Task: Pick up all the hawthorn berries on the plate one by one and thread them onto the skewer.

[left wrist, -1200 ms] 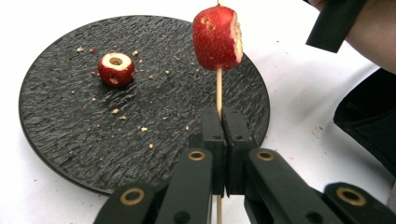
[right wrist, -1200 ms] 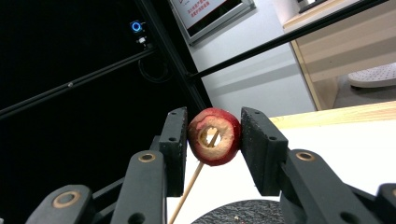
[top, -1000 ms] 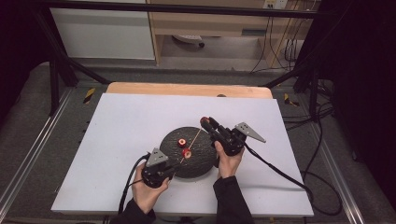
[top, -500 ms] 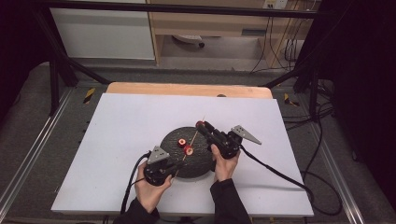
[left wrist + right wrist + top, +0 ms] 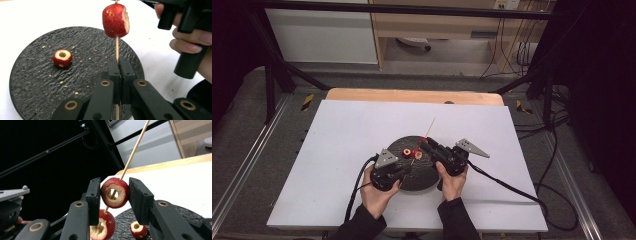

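The left tool [image 5: 119, 75] is clamped tight on a wooden skewer [image 5: 117, 47], whose tip is cut off at the frame's top. A red fruit ring [image 5: 115, 20] is threaded on it; another [image 5: 62, 58] lies on the black plate [image 5: 30, 82]. The right tool [image 5: 114, 195] grips a third ring [image 5: 115, 193] on the skewer, indistinct from above.

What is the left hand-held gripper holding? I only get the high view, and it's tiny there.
Observer: The left hand-held gripper has its jaws shut on a thin wooden skewer.
Visitor: Anything on the stick?
Observer: A red fruit piece is threaded on it above the jaws.
Visitor: And the right one?
Observer: The right hand-held gripper clamps a cored fruit ring, with the skewer passing through its hole.
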A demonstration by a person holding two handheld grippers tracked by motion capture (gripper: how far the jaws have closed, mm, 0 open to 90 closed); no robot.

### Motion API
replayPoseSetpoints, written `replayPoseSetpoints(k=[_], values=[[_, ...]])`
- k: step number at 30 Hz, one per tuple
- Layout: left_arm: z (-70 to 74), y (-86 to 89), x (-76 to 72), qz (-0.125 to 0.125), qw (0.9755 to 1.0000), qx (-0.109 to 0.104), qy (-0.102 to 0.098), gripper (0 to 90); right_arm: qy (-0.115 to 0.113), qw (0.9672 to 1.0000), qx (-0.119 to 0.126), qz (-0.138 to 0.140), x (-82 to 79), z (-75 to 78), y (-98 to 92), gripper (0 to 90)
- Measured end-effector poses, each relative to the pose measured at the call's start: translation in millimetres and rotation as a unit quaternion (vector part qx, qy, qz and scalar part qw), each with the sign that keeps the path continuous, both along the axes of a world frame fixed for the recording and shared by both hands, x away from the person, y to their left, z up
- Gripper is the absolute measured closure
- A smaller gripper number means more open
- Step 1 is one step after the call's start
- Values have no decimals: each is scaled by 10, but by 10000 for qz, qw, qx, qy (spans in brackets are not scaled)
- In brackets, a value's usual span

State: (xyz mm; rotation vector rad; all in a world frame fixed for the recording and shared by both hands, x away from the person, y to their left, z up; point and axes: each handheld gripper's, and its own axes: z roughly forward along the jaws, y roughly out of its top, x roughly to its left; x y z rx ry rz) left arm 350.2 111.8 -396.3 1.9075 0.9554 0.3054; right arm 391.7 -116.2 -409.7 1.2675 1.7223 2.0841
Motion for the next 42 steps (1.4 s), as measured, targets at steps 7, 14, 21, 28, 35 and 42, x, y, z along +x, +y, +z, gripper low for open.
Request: replayPoseSetpoints(k=[7,14,21,28,35,42], values=[[-18,21,20,-97,9999,-16,-61,890,62,9998,-124,128,-16,-3,-5,631],[-39,74,14,-155,9998,34,-73,890,-10,9994,-316,145,-36,47,-54,555],[-64,260,-31,-272,9995,139,-94,890,100,9949,-994,161,-35,109,-176,397],[-86,492,-63,-278,9993,239,-72,889,360,9812,-1880,259,-15,59,-256,229],[-105,743,-108,-421,9985,337,-25,889,619,9645,-2505,560,18,9,-269,115],[-120,995,-157,-341,9981,512,-18,889,867,9488,-2934,780,49,-13,-265,59]])
